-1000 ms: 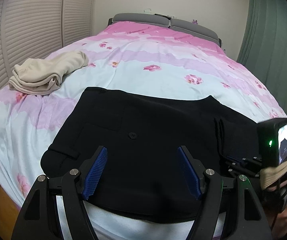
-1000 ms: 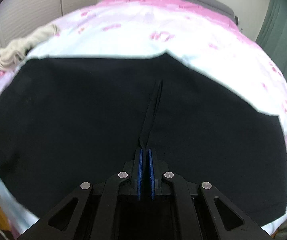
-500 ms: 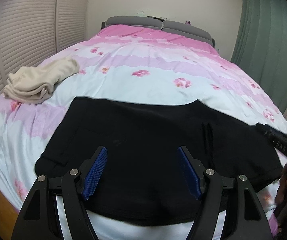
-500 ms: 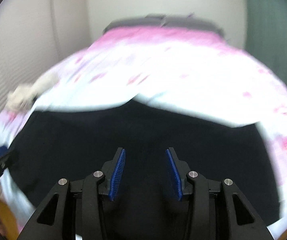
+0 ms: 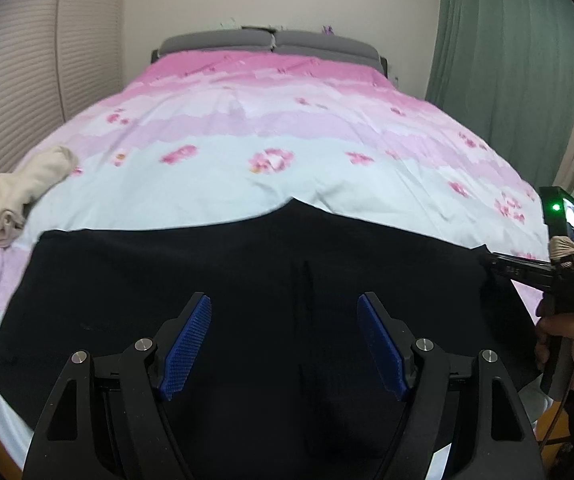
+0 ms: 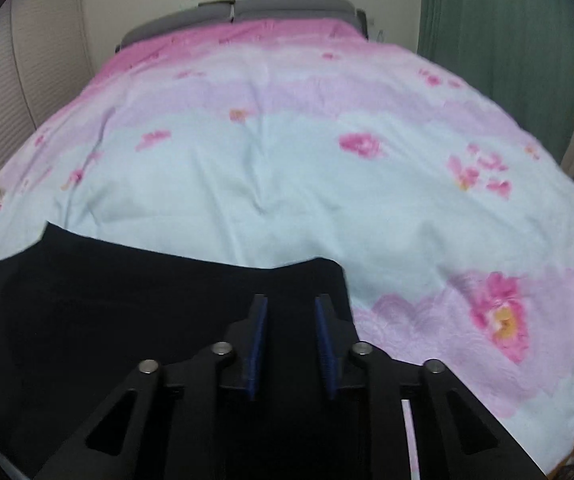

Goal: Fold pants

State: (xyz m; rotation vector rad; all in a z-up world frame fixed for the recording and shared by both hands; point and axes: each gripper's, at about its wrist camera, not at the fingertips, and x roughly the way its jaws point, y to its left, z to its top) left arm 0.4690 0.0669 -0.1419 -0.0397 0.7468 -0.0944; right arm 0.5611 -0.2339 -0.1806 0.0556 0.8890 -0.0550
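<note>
Hovering wide over black pants, left tool; right tool narrowing (pinching nothing discernible, fabric featureless).

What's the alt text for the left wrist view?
Black pants lie spread flat on a pink floral bed cover, with the open left gripper above them, gripping nothing. The right gripper sits at the pants' right edge; a beige garment lies far left.

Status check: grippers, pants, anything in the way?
Left gripper open. Right gripper narrower after closing, nothing pinched. Black pants flat on bed. Beige garment clear.
</note>
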